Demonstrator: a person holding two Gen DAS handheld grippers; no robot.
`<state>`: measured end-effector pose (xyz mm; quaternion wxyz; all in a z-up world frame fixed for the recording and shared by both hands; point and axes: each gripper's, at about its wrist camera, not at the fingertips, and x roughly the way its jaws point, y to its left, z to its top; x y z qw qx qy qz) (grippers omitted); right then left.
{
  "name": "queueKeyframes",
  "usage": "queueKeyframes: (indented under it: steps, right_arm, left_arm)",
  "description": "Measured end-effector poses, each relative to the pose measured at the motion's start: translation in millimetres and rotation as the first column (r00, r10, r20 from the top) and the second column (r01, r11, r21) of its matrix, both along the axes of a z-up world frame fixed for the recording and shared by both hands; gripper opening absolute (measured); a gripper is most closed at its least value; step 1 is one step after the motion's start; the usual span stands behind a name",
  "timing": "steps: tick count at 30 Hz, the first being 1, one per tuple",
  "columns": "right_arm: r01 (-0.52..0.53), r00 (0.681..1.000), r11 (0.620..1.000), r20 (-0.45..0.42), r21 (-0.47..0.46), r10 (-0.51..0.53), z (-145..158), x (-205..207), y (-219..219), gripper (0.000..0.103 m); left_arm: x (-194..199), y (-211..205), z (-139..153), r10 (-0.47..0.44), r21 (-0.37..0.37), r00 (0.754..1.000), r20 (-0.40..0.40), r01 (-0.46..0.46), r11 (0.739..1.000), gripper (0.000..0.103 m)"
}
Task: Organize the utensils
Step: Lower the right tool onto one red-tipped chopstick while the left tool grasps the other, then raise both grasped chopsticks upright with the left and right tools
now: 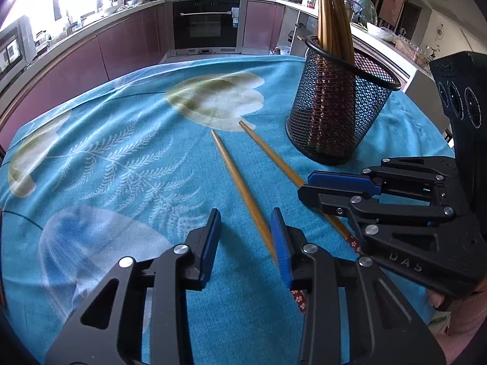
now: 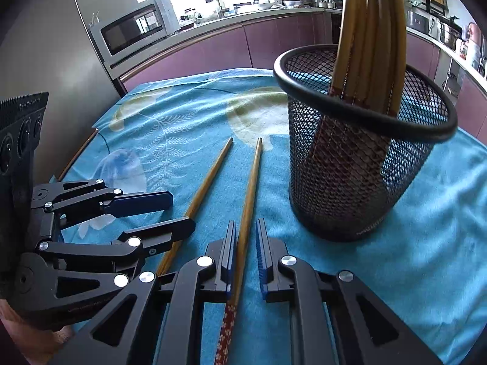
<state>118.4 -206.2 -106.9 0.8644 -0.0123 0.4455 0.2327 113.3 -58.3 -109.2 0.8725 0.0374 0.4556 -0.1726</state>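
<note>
Two wooden chopsticks lie side by side on the blue cloth. The left chopstick (image 1: 240, 182) (image 2: 210, 176) runs between the fingers of my left gripper (image 1: 246, 237) (image 2: 182, 210), close to the right pad; that gripper is open with a wide gap. The right chopstick (image 2: 252, 182) (image 1: 268, 149), with a red patterned end, sits between the narrow jaws of my right gripper (image 2: 246, 243) (image 1: 304, 187), which is shut on it low over the cloth. A black mesh holder (image 1: 334, 115) (image 2: 350, 182) stands upright just right of them, with several chopsticks (image 1: 331, 15) (image 2: 371, 30) in it.
The blue flower-print cloth (image 1: 121, 167) covers the table, whose far edge is near the purple cabinets (image 1: 127, 45) and oven (image 1: 207, 24). A microwave (image 2: 134, 30) stands beyond the left corner. The two grippers are close together, side by side.
</note>
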Motion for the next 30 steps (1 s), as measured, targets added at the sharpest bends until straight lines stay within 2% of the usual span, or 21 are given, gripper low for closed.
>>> queueKeyframes:
  steps: [11, 16, 30]
  right_arm:
    - [0.008, 1.000, 1.000, 0.019, -0.013, -0.008, -1, 6, 4, 0.010]
    - [0.020, 1.000, 1.000, 0.008, 0.013, -0.020, -2, 6, 1, 0.007]
    - [0.020, 1.000, 0.998, -0.003, 0.066, -0.020, 3, -2, -9, 0.006]
  left_arm:
    - [3, -6, -3, 0.007, 0.004, 1.000, 0.004, -0.007, 1.000, 0.023]
    - [4, -5, -3, 0.024, 0.003, 1.000, 0.005, -0.024, 1.000, 0.015]
    - [-1, -1, -1, 0.045, -0.021, 0.999, 0.005, -0.045, 0.999, 0.008]
